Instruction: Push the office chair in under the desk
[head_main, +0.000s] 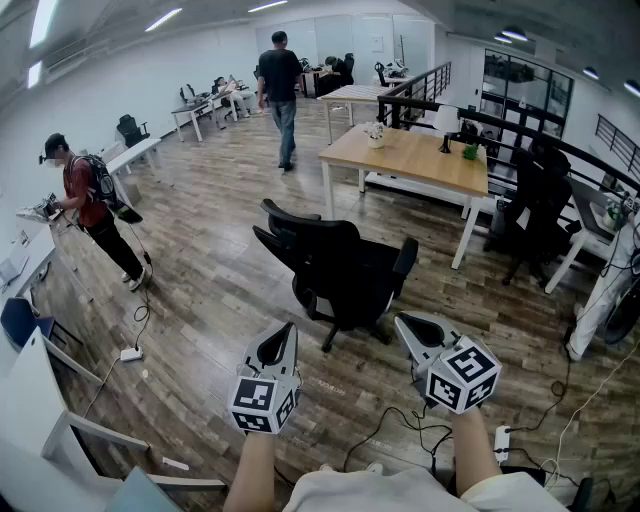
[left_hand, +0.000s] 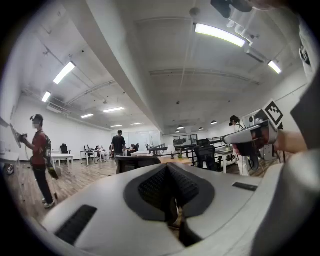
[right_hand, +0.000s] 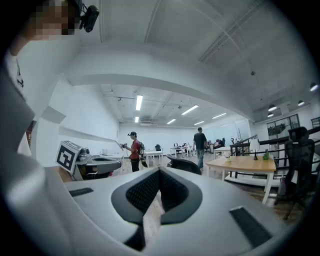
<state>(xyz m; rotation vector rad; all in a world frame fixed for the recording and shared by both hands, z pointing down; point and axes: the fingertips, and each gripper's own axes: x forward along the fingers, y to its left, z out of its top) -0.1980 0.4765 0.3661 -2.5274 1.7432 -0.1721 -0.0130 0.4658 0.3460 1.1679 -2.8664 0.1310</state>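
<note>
Fingers (left_hand: 150, 187) of our left gripper (head_main: 288, 332) are pressed together with nothing between them, and our right gripper (head_main: 406, 324) is closed and empty in the same way. We hold both grippers level and side by side, pointing at the black wheeled office chair (head_main: 340, 268). A strip of brown wood-plank floor (head_main: 210, 260) shows between their tips and the chair, so neither touches it. The chair stands in the open, well apart from the light wooden desk with white legs (head_main: 420, 160), which lies beyond it to the right. Its backrest is on the left in the head view. A person in a red shirt (head_main: 88, 200) stands far left, and a person in a dark T-shirt (head_main: 280, 85) is farther back.
</note>
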